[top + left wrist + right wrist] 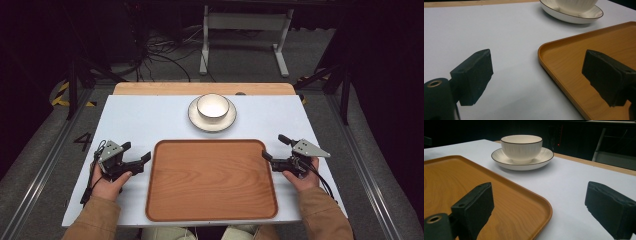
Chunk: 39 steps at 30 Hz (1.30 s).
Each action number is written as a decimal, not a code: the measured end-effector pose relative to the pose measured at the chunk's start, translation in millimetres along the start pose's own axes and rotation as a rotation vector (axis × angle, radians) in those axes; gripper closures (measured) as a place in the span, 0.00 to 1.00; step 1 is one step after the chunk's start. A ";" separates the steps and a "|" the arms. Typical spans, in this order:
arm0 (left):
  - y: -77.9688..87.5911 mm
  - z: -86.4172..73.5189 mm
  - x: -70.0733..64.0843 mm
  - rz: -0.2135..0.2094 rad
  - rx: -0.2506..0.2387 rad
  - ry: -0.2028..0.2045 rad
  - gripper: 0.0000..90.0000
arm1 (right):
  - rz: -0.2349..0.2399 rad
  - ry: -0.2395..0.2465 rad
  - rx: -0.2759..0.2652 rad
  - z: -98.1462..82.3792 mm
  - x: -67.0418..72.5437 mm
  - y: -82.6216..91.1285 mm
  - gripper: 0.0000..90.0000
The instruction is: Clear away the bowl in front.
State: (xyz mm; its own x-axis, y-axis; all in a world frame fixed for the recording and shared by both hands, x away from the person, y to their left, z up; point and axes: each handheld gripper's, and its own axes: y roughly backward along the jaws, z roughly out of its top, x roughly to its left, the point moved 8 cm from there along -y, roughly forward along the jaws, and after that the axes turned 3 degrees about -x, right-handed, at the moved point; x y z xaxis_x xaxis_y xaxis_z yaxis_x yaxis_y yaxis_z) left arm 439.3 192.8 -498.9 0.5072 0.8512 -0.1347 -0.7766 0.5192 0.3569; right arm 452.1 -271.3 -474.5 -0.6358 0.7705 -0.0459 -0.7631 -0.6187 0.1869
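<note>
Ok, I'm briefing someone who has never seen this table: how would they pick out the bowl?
Start at the wooden tray in the middle of the white table. Just beyond its far edge lies a white saucer with a dark rim, and the bowl stands on it. It is the only deep white dish with faint upright ribs on its wall.

bowl (212, 105) on saucer (196, 117), behind tray (210, 180)

The worktop (150, 120) was pale blue-white, with a strip of bare wood (200, 88) along its far edge. Grey carpet (240, 65) covered the floor beyond, where black cables (160, 55) lay tangled beside a white table frame (245, 30). Yellow-and-black tape (62, 97) marked the floor at the left. Metal rails (365, 175) ran along both sides. The room behind lay dark.
</note>
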 end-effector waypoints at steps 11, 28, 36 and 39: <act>-0.6 -0.2 -0.4 0.006 0.007 -0.005 0.12 | 0.009 -0.002 0.000 0.0 0.3 -0.3 0.10; 1.8 8.4 -7.8 0.003 0.048 -0.024 0.12 | 0.009 -0.009 0.003 -0.2 -0.3 -0.2 0.10; 10.8 23.2 -14.2 -0.006 0.025 -0.034 0.12 | 0.010 -0.009 0.003 -0.3 -0.4 -0.4 0.10; 14.1 27.7 -16.4 -0.011 0.015 -0.034 0.12 | 0.011 -0.009 0.002 -0.2 -0.5 -0.5 0.10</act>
State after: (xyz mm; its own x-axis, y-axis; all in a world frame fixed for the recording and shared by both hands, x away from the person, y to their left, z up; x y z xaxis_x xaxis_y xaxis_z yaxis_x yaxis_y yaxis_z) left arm 430.4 184.0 -466.1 0.5282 0.8424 -0.1070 -0.7655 0.5269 0.3693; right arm 452.7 -271.4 -474.7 -0.6430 0.7651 -0.0354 -0.7560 -0.6266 0.1894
